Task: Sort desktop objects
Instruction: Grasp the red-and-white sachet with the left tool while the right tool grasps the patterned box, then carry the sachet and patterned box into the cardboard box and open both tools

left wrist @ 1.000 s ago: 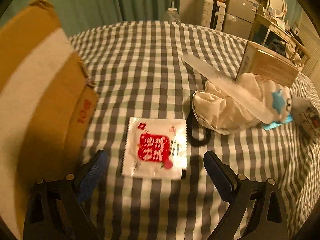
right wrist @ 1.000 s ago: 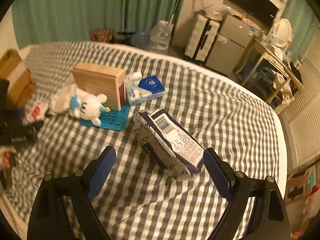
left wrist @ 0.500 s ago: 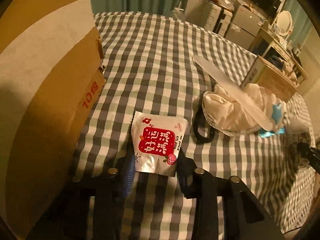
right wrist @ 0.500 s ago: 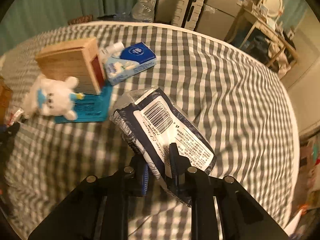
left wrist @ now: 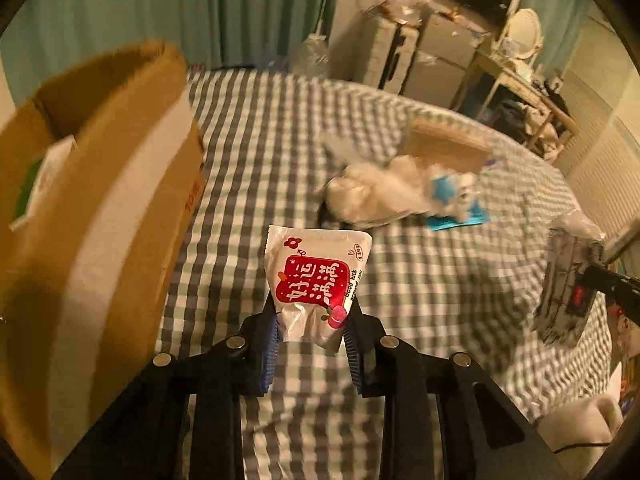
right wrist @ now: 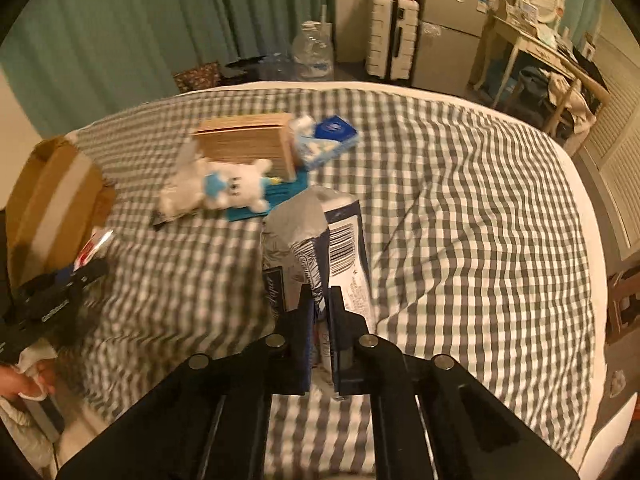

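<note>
My left gripper (left wrist: 310, 316) is shut on a white snack packet with a red label (left wrist: 318, 280) and holds it above the checked cloth, beside the open cardboard box (left wrist: 92, 184) on the left. My right gripper (right wrist: 320, 300) is shut on a dark blue and white plastic bag with a barcode (right wrist: 320, 240) and holds it up off the cloth. That bag also shows at the right of the left wrist view (left wrist: 568, 280). The left gripper with the packet shows at the left of the right wrist view (right wrist: 60, 292).
A white plush toy (right wrist: 224, 190) lies on a teal card (right wrist: 276, 196) beside a wooden box (right wrist: 248, 140) and a blue tissue pack (right wrist: 328, 140). The cardboard box (right wrist: 52, 200) stands at the cloth's left edge. Furniture stands beyond the cloth.
Both grippers closed on their items, the left on the packet and the right on the bag, and lifted them off the cloth. The left gripper moved up beside the cardboard box.
</note>
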A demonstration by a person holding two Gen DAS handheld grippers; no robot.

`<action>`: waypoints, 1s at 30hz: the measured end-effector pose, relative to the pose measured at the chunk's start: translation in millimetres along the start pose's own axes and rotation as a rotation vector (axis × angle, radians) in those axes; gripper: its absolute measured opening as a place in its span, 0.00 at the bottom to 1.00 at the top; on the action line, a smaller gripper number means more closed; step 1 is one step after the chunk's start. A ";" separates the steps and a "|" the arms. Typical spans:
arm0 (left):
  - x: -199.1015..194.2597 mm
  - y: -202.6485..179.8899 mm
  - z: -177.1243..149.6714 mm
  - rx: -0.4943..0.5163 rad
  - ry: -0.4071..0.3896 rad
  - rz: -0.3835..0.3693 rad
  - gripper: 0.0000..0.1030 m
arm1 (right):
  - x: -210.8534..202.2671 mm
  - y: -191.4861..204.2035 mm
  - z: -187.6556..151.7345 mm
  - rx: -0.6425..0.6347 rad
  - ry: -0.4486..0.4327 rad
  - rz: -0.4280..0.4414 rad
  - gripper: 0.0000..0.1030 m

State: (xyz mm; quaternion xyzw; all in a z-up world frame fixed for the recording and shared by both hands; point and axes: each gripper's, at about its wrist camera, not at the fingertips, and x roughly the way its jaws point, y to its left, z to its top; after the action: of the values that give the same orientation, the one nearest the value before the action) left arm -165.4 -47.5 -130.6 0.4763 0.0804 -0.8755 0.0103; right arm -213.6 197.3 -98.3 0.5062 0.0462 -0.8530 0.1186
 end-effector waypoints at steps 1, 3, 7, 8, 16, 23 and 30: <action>-2.2 -6.6 11.9 0.002 -0.010 -0.009 0.28 | -7.2 5.7 -1.3 -0.007 -0.009 0.004 0.06; -16.6 -6.5 15.2 -0.003 -0.038 -0.028 0.28 | -22.1 17.5 -5.4 -0.030 -0.020 -0.006 0.05; -44.9 -8.6 14.7 0.002 -0.075 -0.034 0.28 | -43.1 33.7 -13.3 -0.036 -0.046 -0.015 0.05; -53.3 -7.4 15.4 0.016 -0.086 -0.035 0.28 | -51.6 40.2 -15.4 -0.034 -0.059 0.004 0.05; -134.7 28.6 54.3 0.031 -0.233 -0.001 0.28 | -104.2 117.5 4.7 -0.103 -0.132 0.106 0.05; -171.1 93.6 77.9 0.027 -0.252 0.086 0.28 | -120.1 207.1 38.6 -0.162 -0.177 0.291 0.05; -156.1 167.2 65.9 0.009 -0.202 0.129 0.28 | -90.9 283.0 65.5 -0.190 -0.127 0.396 0.05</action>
State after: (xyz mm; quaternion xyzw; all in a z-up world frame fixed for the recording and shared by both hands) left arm -119.1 -231.6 13.1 0.3898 0.0440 -0.9170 0.0725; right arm -157.1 -75.4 24.5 0.4373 0.0186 -0.8350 0.3336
